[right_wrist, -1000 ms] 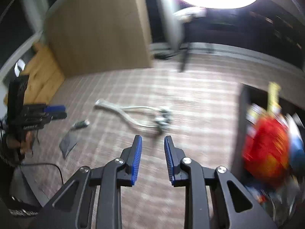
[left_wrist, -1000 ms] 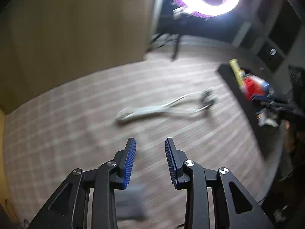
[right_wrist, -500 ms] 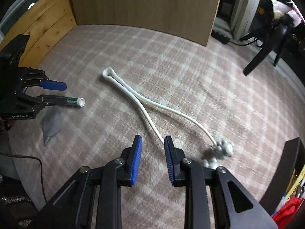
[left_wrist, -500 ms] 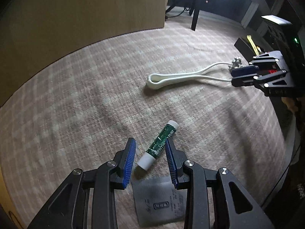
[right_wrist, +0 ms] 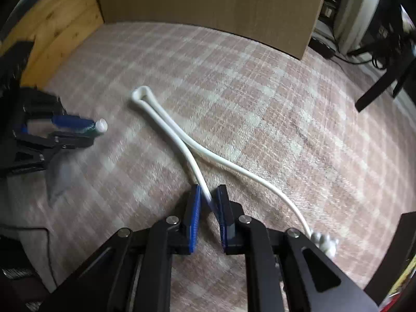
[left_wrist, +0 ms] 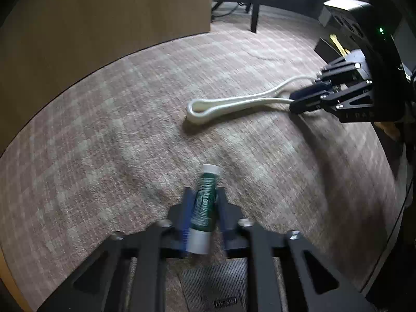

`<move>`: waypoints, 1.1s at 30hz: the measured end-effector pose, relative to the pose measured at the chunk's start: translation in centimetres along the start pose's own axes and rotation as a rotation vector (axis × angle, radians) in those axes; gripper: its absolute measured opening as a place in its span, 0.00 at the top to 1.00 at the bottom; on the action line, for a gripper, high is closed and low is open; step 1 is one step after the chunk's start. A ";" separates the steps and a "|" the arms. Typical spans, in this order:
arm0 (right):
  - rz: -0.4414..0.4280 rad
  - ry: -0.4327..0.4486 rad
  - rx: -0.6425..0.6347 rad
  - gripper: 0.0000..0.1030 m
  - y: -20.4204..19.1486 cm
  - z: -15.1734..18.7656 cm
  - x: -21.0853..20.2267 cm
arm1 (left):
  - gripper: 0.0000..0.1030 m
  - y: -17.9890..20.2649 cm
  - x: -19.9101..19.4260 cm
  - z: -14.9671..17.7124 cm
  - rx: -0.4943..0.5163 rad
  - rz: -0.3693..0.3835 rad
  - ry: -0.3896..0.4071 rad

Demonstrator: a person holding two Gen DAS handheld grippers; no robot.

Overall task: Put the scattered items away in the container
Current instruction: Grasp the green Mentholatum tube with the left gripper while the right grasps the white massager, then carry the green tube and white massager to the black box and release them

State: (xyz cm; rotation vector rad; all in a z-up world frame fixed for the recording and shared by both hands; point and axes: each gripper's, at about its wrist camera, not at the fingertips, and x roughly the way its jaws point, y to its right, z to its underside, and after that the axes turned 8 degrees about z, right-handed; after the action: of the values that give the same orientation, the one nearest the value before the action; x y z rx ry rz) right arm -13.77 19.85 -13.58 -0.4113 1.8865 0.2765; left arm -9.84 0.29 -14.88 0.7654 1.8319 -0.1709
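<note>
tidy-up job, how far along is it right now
Done: nothing placed from these views. In hand: left gripper jaws closing around the green tube; right gripper jaws closing around the white looped massager. Left: the grey cloth on the carpet, then carrying everything to the container.

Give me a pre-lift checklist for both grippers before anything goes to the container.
1. Tube between the left gripper pads: ok, jaws closing on it.
2. Tube gripped near its middle: ok, white cap sticks out ahead of the fingers.
3. White massager strand between the right gripper pads: ok, jaws closing, one strand only.
4. Firm hold on that strand: cannot tell, the pads are blurred.
5. Massager's beaded end free to lift: ok, it lies loose on the rug.
6. Grey cloth clear of the left fingers: cannot tell, it lies right under them.
</note>
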 end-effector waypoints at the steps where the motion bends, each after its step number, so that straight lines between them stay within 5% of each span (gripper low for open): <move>1: -0.028 0.005 0.032 0.92 0.4 0.2 -0.1 | 0.86 -0.2 0.0 0.0 -0.018 0.010 0.007; 11: -0.304 0.161 0.385 0.95 5.0 3.1 -3.6 | 0.86 -0.9 -3.0 -0.3 -0.140 0.062 0.112; 16: -0.339 0.268 0.490 0.95 6.7 5.1 -6.5 | 0.86 1.0 -4.7 -1.7 -0.120 0.083 0.162; 24: -0.247 0.408 0.617 0.95 10.9 7.7 -13.1 | 0.86 8.0 -6.0 -7.5 0.012 0.188 0.221; 33: 0.005 0.496 0.866 0.95 18.4 19.2 -22.1 | 0.86 19.6 -2.2 -13.1 0.192 0.375 0.259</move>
State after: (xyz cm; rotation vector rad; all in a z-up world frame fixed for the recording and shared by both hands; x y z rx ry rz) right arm 2.00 47.25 0.47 0.1374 2.2677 -0.6904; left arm -8.51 20.71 -3.04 1.3005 1.8908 -0.0025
